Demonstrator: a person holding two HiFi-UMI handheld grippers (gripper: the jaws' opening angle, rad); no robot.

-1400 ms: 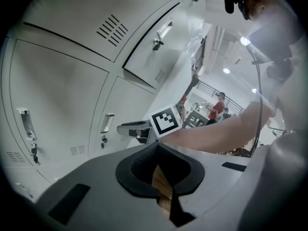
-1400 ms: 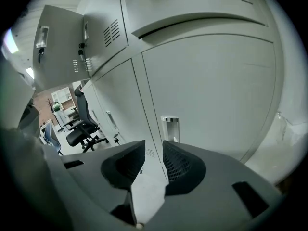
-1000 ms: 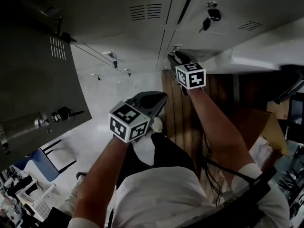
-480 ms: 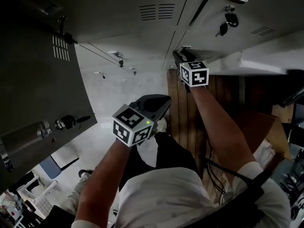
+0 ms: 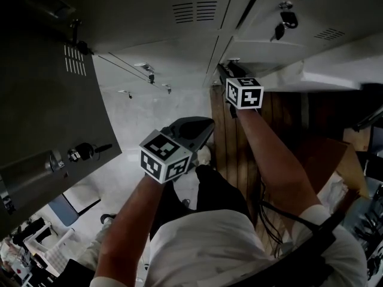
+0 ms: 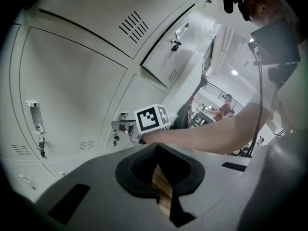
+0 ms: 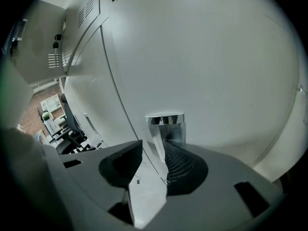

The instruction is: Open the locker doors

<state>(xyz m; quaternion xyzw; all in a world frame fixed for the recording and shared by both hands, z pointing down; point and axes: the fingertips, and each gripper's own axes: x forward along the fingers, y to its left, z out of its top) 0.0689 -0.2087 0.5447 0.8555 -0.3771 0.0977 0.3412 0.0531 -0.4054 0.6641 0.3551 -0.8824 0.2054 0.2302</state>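
- The grey locker bank (image 5: 179,5) fills the far side of the head view, its vented doors in rows.
- One open door (image 5: 48,100) hangs out at the far left. It looks dark, and a key (image 5: 84,151) sticks out of its lock.
- A plank floor (image 5: 233,136) runs below the lockers on the right, under the person's right forearm.
- The closed door (image 7: 216,81) being worked on lies low in the bank. It is right of a vertical seam and fills the right gripper view.
- The left gripper (image 5: 209,124) hovers near the middle, well apart from the lockers. Its jaws are drawn narrow with the tips meeting and nothing is held; only floor planks show behind them in the left gripper view (image 6: 156,150).
- The right gripper (image 5: 222,69) reaches farther, up to that seam. Its jaws (image 7: 153,150) stand wide and have just been opening.
- The chrome handle (image 7: 166,126) of the closed door stands upright between the jaws, close by the right-hand pad. The other jaw is well clear of it.
- Another key (image 5: 284,20) hangs from a locker higher up, at the far right.
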